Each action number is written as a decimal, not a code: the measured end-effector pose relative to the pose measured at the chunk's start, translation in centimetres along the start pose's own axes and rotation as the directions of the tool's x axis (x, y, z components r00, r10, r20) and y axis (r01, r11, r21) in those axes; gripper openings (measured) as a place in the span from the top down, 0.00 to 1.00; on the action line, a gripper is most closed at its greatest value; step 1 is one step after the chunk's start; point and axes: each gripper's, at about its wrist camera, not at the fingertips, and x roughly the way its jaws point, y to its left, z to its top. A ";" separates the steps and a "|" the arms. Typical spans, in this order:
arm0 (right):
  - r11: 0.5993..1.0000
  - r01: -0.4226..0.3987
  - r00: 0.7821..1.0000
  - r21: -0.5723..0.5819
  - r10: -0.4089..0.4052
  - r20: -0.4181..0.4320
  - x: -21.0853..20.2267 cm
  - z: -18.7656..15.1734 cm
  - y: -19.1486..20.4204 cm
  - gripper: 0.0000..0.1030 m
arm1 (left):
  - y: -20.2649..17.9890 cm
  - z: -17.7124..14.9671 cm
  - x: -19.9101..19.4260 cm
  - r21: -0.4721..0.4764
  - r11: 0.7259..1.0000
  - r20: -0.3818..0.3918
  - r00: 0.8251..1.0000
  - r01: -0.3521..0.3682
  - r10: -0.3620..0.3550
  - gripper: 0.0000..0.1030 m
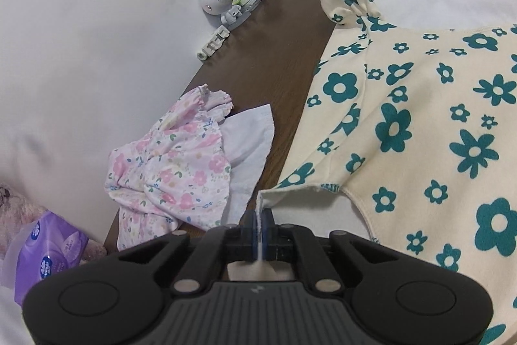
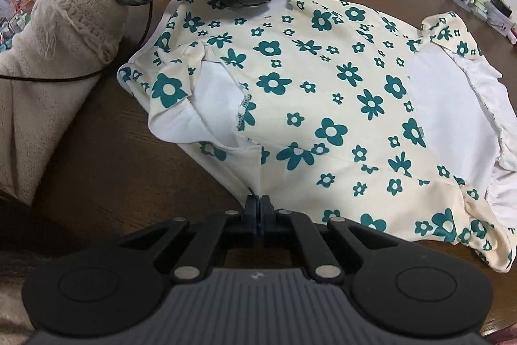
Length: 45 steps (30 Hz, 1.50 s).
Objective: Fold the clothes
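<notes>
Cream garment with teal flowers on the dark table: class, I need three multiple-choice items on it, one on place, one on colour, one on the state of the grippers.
1. Where does the pink floral garment lie?
A. on the table beside the cream flowered garment
B. under it
C. on the floor

2. What colour are the flowers printed on the cream garment?
A. red
B. teal
C. yellow

3. How do the left gripper and right gripper stand?
A. both wide open above the cloth
B. only the left closed
C. both closed on an edge of the cream garment

Key: 1 A, it sits crumpled on the brown table, apart from the cream one. 2 B, teal blooms cover the cloth. 3 C, each wrist view shows fabric pinched between shut jaws.
</notes>
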 end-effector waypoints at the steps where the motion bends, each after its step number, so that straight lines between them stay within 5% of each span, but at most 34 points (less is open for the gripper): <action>1: 1.000 0.002 1.000 -0.002 -0.002 0.000 0.0 0.0 0.1 0.99 | 0.0 0.0 0.1 0.001 1.000 0.001 1.000 -0.001 0.001 0.98; 14: 0.999 0.018 1.000 0.026 -0.018 0.011 0.1 0.1 0.1 0.98 | 0.1 -0.3 -0.2 -0.005 1.000 0.019 1.000 0.015 -0.015 0.99; 23: 0.997 0.011 0.998 0.075 -0.015 0.058 -0.5 -0.5 -0.5 0.97 | 0.4 -2.0 -0.5 0.046 0.997 0.152 0.986 0.064 -0.071 1.00; 27: 0.987 0.019 0.992 0.161 -0.038 0.119 -1.8 -0.6 -2.1 0.87 | 0.2 -2.2 -0.6 0.058 0.997 0.169 0.983 0.058 -0.067 1.00; 30: 0.967 0.041 0.984 0.251 -0.083 0.157 -2.7 -0.9 -4.1 0.73 | 0.2 -2.1 -1.0 0.059 0.997 0.165 0.984 0.056 -0.065 0.89; 34: 0.918 0.037 0.968 0.394 -0.130 0.213 -3.8 -1.8 -8.3 0.58 | 1.5 -2.0 -2.8 -0.037 0.997 0.174 0.982 0.075 -0.067 0.35; 37: 0.876 0.064 0.950 0.478 -0.200 0.239 -4.6 -2.8 -11.5 0.49 | 2.8 -2.0 -4.8 -0.198 0.978 0.168 0.985 0.063 -0.030 0.28; 40: 0.842 0.067 0.938 0.536 -0.236 0.254 -4.8 -3.5 -14.3 0.42 | 3.2 -1.9 -6.9 -0.360 0.932 0.140 0.990 0.046 0.005 0.13; 45: 0.829 0.037 0.928 0.558 -0.235 0.288 -4.3 -3.5 -17.0 0.34 | 1.6 -1.6 -10.7 -0.518 0.855 0.069 0.995 -0.029 0.075 0.12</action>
